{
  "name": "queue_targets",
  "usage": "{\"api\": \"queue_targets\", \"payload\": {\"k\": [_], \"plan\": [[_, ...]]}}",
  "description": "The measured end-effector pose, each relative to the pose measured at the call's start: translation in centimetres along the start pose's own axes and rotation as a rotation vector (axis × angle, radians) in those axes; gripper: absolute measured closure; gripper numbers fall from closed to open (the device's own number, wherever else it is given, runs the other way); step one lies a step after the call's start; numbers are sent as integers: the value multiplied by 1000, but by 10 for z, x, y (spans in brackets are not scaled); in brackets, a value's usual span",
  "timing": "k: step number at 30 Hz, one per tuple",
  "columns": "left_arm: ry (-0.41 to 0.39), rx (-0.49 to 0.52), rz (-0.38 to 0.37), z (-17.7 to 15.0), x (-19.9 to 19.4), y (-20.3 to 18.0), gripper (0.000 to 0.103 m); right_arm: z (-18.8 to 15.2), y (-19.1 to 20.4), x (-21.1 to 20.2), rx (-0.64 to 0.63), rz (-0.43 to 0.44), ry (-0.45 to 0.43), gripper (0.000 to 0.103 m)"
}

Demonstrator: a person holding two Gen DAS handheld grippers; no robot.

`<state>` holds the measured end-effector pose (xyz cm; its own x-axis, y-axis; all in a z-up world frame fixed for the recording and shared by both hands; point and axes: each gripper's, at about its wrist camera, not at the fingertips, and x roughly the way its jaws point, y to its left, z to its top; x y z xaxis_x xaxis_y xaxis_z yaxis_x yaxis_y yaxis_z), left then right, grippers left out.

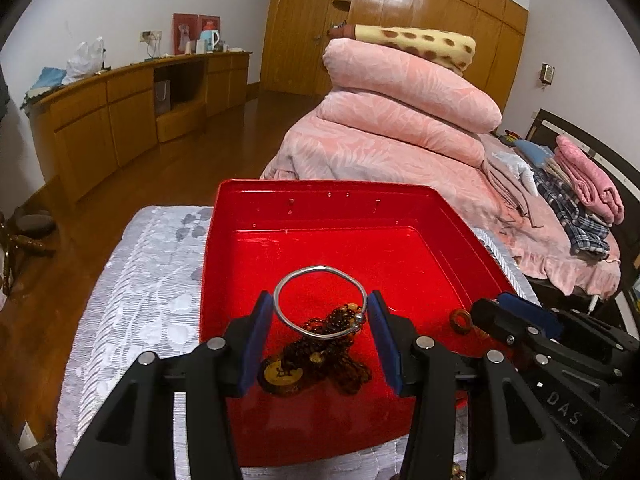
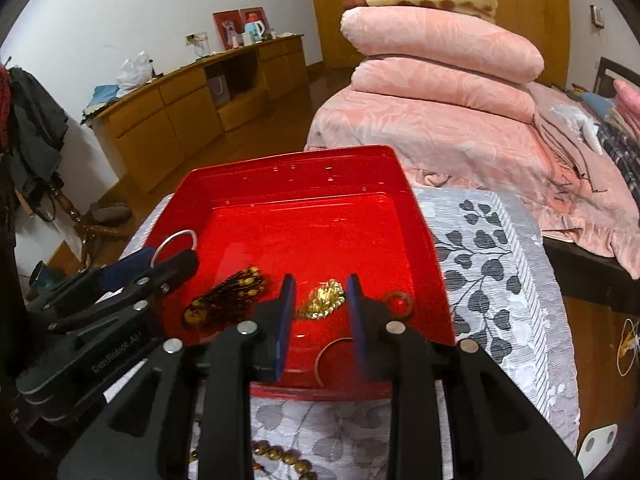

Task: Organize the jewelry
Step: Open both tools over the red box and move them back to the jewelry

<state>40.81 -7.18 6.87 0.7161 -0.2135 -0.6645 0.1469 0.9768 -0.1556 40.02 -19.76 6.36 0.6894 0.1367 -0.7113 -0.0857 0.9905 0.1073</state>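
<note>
Lettering on the right gripper (image 1: pixel 486 312), left wrist view: "DAS" in pale raised capitals on the black body, at the lower right edge of the frame; any letters before it are cut off.
Lettering on the left gripper (image 2: pixel 168 258), right wrist view: pale print along the black body at the lower left, reading roughly "...Robot.AI"; the first letters are too blurred to make out.
Round amber pendant (image 1: pixel 280 374) in the red tray (image 1: pixel 248 196): a dark mark on its face, not legible.
Red pictures on the far wall (image 1: pixel 196 32): no readable writing.
</note>
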Motion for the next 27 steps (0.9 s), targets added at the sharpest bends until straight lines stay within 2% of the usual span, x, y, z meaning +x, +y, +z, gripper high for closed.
{"api": "queue_targets", "payload": {"k": [2, 4, 7, 8, 10, 12, 16, 21, 27], "plan": [[8, -13, -11, -1, 0, 4, 52, 0, -4, 1, 10, -10, -4, 63], [-5, -26, -21, 0, -5, 6, 40, 0, -9, -2, 25, -14, -17, 61], [-36, -24, -21, 0, -20, 8, 38, -2, -13, -12, 39, -12, -45, 58], [-43, -23, -20, 1, -23, 9, 34, -3, -15, -16, 42, -14, -54, 55], [-67, -24, -19, -2, -37, 12, 31, -6, -19, -27, 55, -22, -82, 41], [-89, -32, -21, -5, -49, 17, 24, -12, -22, -38, 61, -34, -99, 36], [-135, -39, -8, -21, -79, 29, 16, -28, -21, -59, 45, -51, -126, 16], [-154, -42, 3, -43, -103, 38, 11, -58, -14, -76, 24, -47, -120, 13], [-121, -11, 17, -73, -119, 38, 10, -90, -11, -90, 25, -31, -96, 9]]}}
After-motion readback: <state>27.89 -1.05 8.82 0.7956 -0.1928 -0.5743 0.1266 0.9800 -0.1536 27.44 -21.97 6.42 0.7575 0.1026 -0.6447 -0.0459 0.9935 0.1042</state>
